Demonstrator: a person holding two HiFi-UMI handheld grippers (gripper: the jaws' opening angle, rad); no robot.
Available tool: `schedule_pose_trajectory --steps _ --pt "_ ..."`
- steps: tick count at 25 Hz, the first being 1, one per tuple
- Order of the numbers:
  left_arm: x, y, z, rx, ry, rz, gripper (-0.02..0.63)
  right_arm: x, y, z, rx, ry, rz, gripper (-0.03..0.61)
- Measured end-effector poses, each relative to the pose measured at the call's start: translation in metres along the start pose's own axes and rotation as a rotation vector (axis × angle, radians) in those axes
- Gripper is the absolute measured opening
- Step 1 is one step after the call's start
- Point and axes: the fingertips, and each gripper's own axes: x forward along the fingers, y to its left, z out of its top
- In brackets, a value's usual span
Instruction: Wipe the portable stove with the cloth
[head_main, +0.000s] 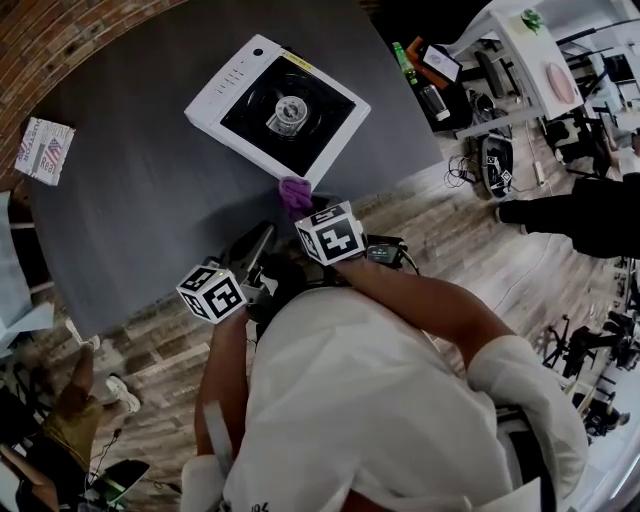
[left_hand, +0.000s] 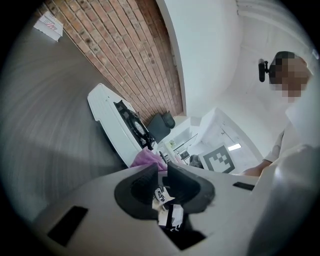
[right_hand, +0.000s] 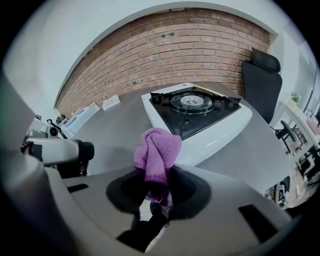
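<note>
The portable stove (head_main: 277, 108), white with a black top and a round burner, sits on the dark grey table (head_main: 130, 200) near its right edge. My right gripper (head_main: 297, 207) is shut on a bunched purple cloth (head_main: 295, 193), held just off the stove's near corner. In the right gripper view the cloth (right_hand: 157, 147) sticks up between the jaws of the right gripper (right_hand: 159, 175), with the stove (right_hand: 200, 112) close ahead. My left gripper (head_main: 262, 240) hovers over the table edge to the left, jaws together and empty. Past the left gripper (left_hand: 161, 172), its own view shows the stove (left_hand: 112, 122) and cloth (left_hand: 147, 159).
A small printed packet (head_main: 44, 149) lies at the table's far left. Bottles (head_main: 418, 80) and a white cart (head_main: 530, 60) stand beyond the table on the wooden floor. A black chair (right_hand: 262, 80) stands by the brick wall. Another person's shoes (head_main: 120, 395) show at lower left.
</note>
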Motion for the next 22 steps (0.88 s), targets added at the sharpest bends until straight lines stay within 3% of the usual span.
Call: schedule_pose_trajectory --steps 11,22 --pt "0.023 -0.011 -0.014 0.007 0.017 0.007 0.066 -0.027 -0.021 -0.019 -0.061 -0.016 0.067 0.103" --pt "0.06 -0.03 -0.018 -0.003 -0.121 0.17 0.066 -0.037 -0.077 -0.011 -0.177 -0.009 0.237 0.101"
